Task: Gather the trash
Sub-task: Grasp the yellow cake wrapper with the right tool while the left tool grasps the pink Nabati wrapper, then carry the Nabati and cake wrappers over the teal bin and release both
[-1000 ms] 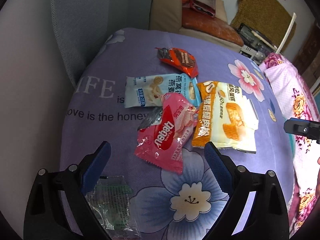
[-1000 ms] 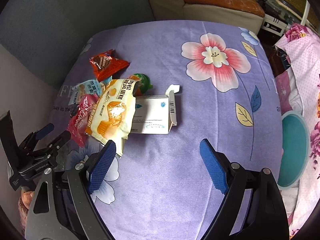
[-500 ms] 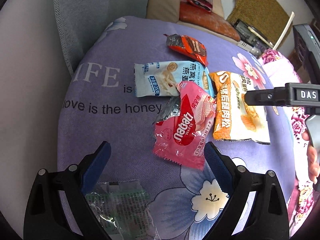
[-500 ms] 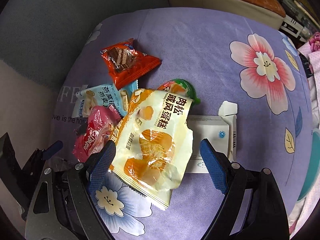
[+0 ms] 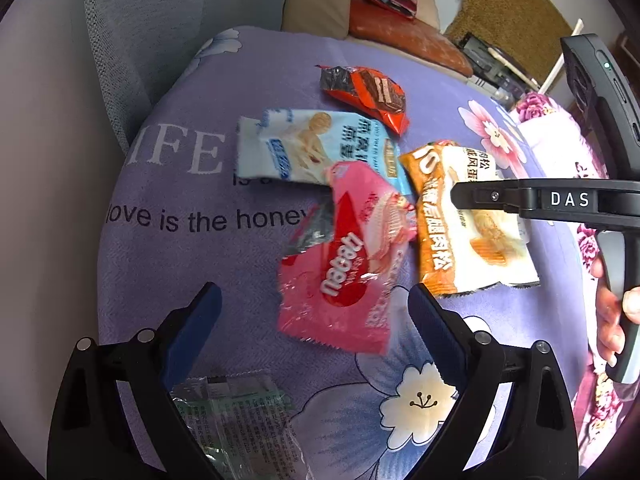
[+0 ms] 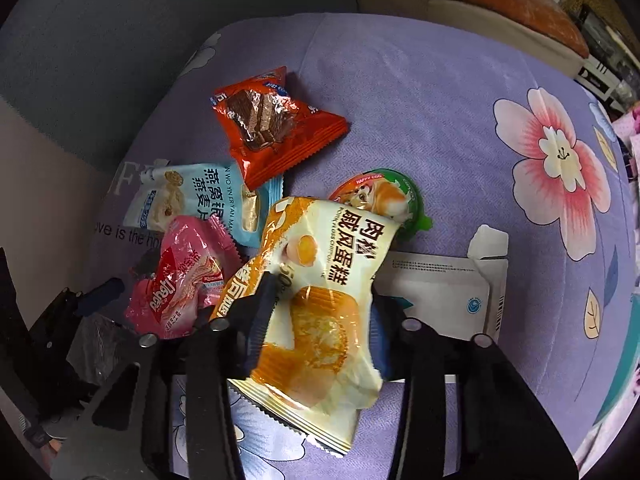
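the surface is a bed or cushion under a purple flowered cover [image 6: 420, 92], not a desk, and the trash lies in a loose heap towards its left side. the step in hand looks like the first pick of the collecting. the right gripper [image 6: 320, 316] points steeply down over the yellow-and-white cake wrapper [image 6: 320, 280], its jaws closing with the wrapper between them, and the film already bunches and bulges between the pads, so i read it as gripped. half under that wrapper sit a white flat carton [image 6: 440, 292] and a green-rimmed jelly cup lid [image 6: 384, 196]. beside it lie the pink wafer wrapper [image 5: 340, 280], the pale blue oat-bar wrapper [image 5: 304, 148] and the red chocolate wafer wrapper [image 6: 272, 124], overlapping at their edges. the left gripper [image 5: 316, 312] hangs with its jaws wide apart, nothing between the pads, above the lower end of the pink wrapper; a clear crinkled wrapper [image 5: 232, 408] lies just under its left finger. next, i judge, the right hand needs a clean lift so the thin film does not slip or drag its neighbours. no bin shows in either view.
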`<state>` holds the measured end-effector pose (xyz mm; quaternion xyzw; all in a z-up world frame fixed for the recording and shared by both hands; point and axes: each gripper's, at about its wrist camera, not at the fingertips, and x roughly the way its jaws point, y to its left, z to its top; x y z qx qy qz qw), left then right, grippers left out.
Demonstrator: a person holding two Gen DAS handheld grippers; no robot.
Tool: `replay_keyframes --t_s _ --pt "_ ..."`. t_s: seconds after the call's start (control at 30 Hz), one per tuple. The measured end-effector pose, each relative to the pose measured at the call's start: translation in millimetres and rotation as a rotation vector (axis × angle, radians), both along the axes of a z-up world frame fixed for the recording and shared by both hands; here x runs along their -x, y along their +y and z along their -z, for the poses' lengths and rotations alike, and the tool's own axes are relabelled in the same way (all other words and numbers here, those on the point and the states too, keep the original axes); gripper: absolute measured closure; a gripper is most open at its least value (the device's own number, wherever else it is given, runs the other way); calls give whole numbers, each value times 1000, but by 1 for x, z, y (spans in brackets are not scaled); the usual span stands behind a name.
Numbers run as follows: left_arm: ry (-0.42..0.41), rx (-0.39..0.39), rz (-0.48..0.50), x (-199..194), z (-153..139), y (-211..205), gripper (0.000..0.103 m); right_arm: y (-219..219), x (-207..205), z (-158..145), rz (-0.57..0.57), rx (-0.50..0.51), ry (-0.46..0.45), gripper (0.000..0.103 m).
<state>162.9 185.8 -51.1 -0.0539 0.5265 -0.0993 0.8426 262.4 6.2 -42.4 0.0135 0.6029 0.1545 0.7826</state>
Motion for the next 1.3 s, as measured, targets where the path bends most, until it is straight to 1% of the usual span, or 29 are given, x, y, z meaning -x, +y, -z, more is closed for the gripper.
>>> replay_keyframes --t_s 0.03,0.07,0.13,0.23,0.3,0.37,0.43,0.57,0.6,0.63,0.67,0.7,0.8,0.87,0.93,1.1,1.3 --pt "0 -1 4 -1 0 -2 9 0 1 0 -6 -7 8 97" --pt "-2 -4 6 -1 0 -3 9 0 3 -1 -15 -17 12 98" --pt "-4 -14 15 -2 0 -7 9 0 7 -4 -28 -18 2 98" --pt "-17 -52 12 -4 -1 -10 9 -6 11 -12 -28 -24 -18 99" --pt "-14 -50 10 -7 0 -8 9 -10 13 -16 -30 -24 -27 99" --pt "-8 -65 3 -11 2 -7 9 -18 14 -23 -29 -19 -43 99" --pt "0 -68 4 -16 5 -7 9 -28 15 -32 -15 -35 -52 99" --pt "7 -66 24 -20 10 -15 10 -49 22 -51 -3 -37 -88 99" --pt "8 -69 31 -20 11 -18 19 -55 24 -54 1 -29 -96 99" --pt "8 -76 37 -20 12 -21 23 -62 27 -56 8 -21 -100 99" --pt "-3 -102 38 -18 12 -24 30 -65 27 -56 14 -15 -102 99" --pt "-5 -110 43 -18 11 -27 40 -73 28 -55 27 -5 -107 99" --pt "-12 -87 38 -16 7 -30 56 -89 30 -52 58 1 -111 99" --pt "-22 -84 24 -14 4 -31 63 -97 33 -50 77 -7 -110 99" --pt "-29 -71 11 -11 -1 -31 65 -102 34 -49 90 -18 -114 99" --pt "-70 -48 0 -1 -23 -35 65 -121 40 -57 123 -39 -140 99" --pt "-94 -25 33 5 -43 -57 65 -158 51 -67 174 -59 -169 99"
